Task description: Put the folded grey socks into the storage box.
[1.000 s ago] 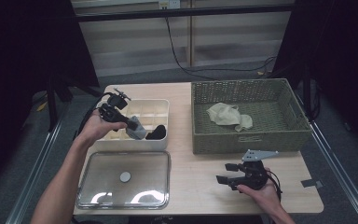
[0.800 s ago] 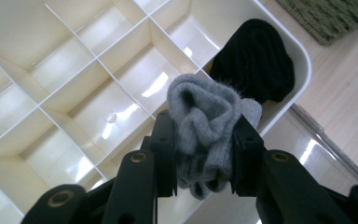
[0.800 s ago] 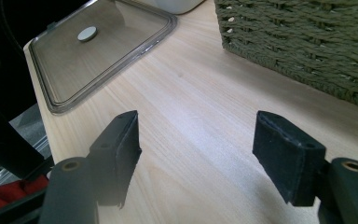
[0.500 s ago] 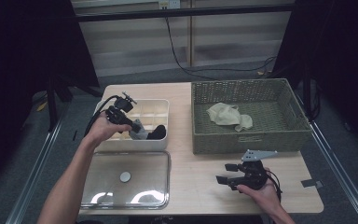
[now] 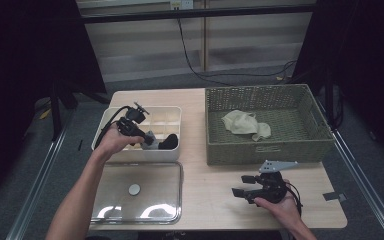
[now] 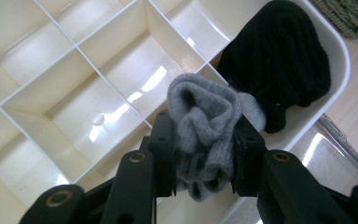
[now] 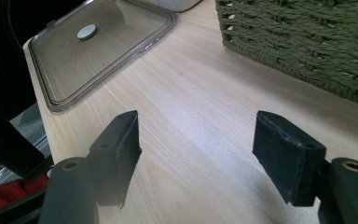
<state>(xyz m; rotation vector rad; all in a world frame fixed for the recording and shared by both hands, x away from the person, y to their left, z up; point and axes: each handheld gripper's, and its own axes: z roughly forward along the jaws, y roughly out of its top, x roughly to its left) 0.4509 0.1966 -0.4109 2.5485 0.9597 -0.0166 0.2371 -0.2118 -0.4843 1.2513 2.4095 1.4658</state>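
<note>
Two jaws of the left gripper [image 6: 204, 154] clamp a grey sock [image 6: 207, 135] at centre frame, above the white divided box [image 6: 74, 112] beside a black sock [image 6: 279, 70]. Released off-centre, it could straddle a divider. Right gripper [image 7: 196, 154] jaws stand apart, empty.

The left gripper [image 5: 147, 138], clamping the grey sock [image 6: 208, 135], has sunk lower into the white box [image 5: 111, 151], toward the black sock [image 5: 169, 141] at its right end.

Black two-jaw gripper [image 5: 151, 142], brass screws, trailing cable.
</note>
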